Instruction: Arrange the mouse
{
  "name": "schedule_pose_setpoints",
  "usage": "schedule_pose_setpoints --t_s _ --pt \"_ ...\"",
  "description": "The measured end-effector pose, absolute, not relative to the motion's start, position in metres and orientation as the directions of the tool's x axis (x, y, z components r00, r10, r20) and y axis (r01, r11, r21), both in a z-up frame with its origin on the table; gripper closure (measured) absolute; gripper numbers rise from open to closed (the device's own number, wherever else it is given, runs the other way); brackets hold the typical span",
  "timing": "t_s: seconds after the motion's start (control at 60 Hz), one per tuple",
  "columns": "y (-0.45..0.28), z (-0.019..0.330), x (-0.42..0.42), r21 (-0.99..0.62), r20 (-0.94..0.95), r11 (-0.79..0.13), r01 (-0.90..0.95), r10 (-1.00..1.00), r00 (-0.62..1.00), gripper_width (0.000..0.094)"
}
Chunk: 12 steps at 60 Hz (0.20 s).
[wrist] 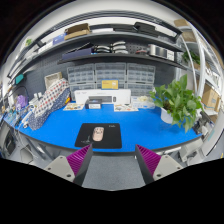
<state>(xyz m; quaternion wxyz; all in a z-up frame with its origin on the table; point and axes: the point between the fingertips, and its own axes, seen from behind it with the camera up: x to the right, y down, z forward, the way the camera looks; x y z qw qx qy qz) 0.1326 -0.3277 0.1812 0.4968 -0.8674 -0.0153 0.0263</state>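
My gripper [113,160] wide open, empty | small beige computer mouse [98,132] on black rectangular mousepad [100,137] (blue tabletop's [150,128] near edge) straight ahead, long axis toward me

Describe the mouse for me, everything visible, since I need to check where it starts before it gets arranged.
The mouse is small, pale beige or pinkish and rounded in outline; finer details such as buttons or a cable cannot be made out. It lies flat on a black mouse pad, toward the pad's left half, and the pad sits on the blue table surface. Nothing else touches it. It rests just ahead of the gripper, whose fingers are open and well clear of it.
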Motion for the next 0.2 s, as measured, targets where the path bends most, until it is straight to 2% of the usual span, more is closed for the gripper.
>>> schedule_pose_setpoints --t_s 0.2 --pt "-0.3388 0.1832 0.1264 -0.866 -0.05 -0.5 -0.01 0.066 0.997 0.0078"
